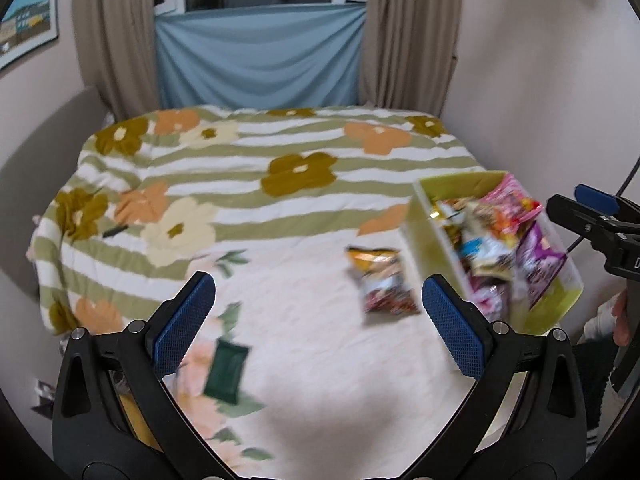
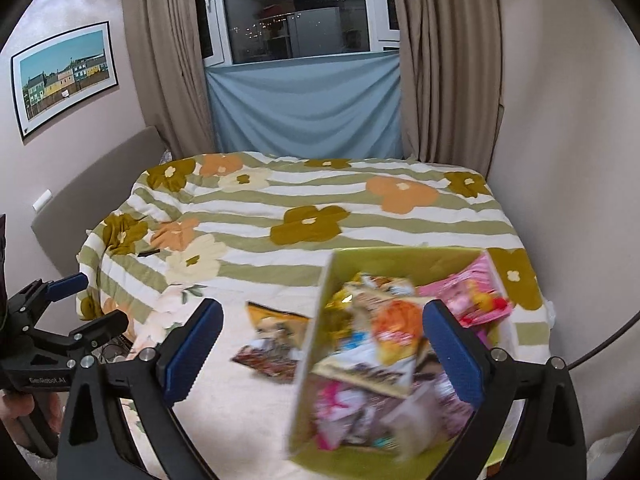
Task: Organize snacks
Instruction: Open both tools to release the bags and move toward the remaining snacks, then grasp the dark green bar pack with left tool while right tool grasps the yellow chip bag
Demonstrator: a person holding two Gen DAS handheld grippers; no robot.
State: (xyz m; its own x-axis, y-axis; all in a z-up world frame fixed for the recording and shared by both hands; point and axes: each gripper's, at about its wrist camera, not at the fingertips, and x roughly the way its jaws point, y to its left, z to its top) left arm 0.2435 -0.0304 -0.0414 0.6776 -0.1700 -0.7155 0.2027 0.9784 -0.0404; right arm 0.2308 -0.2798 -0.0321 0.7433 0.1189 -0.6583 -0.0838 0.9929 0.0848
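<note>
A yellow-green box (image 1: 428, 232) (image 2: 316, 332) full of colourful snack packets stands on the bed at the right. An orange-and-red snack packet (image 1: 382, 280) (image 2: 272, 340) lies on the blanket just left of the box. A dark green packet (image 1: 226, 372) lies nearer, at the left. My left gripper (image 1: 318, 324) is open and empty above the blanket, between the two loose packets. My right gripper (image 2: 320, 352) is open and empty, hovering over the box; it also shows in the left wrist view (image 1: 588, 208). The left gripper shows at the left edge of the right wrist view (image 2: 86, 300).
The bed carries a striped flower blanket (image 1: 248, 168) (image 2: 320, 208) and a pale floral sheet (image 1: 312, 360). A padded headboard (image 2: 100, 196) is at the left, curtains and a window behind, a wall close at the right.
</note>
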